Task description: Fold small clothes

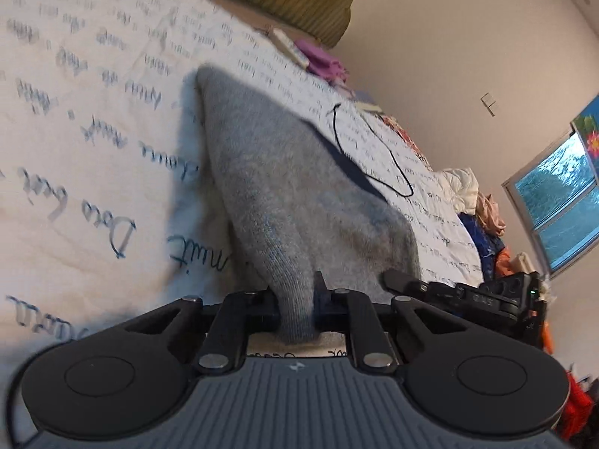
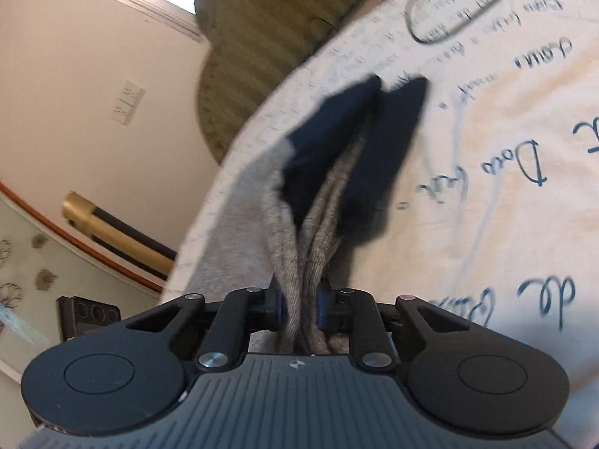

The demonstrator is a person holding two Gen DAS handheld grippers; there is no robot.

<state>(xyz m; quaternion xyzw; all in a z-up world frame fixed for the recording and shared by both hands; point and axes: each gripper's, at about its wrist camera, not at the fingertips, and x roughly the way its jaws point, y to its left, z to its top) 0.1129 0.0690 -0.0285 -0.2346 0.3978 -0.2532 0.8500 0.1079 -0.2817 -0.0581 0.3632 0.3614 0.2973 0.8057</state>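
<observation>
Both ends pinched: our left gripper [image 1: 297, 299] clamps the sock [image 1: 284, 187] toe, centre frame; right gripper [image 2: 301, 308] clamps the navy cuff. Let's keep tension even, lowering flat onto the bed [image 1: 93, 112].

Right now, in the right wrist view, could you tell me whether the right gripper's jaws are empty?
No, the right gripper is clamped on the grey sock fabric, whose dark navy ends hang beyond it.
</observation>
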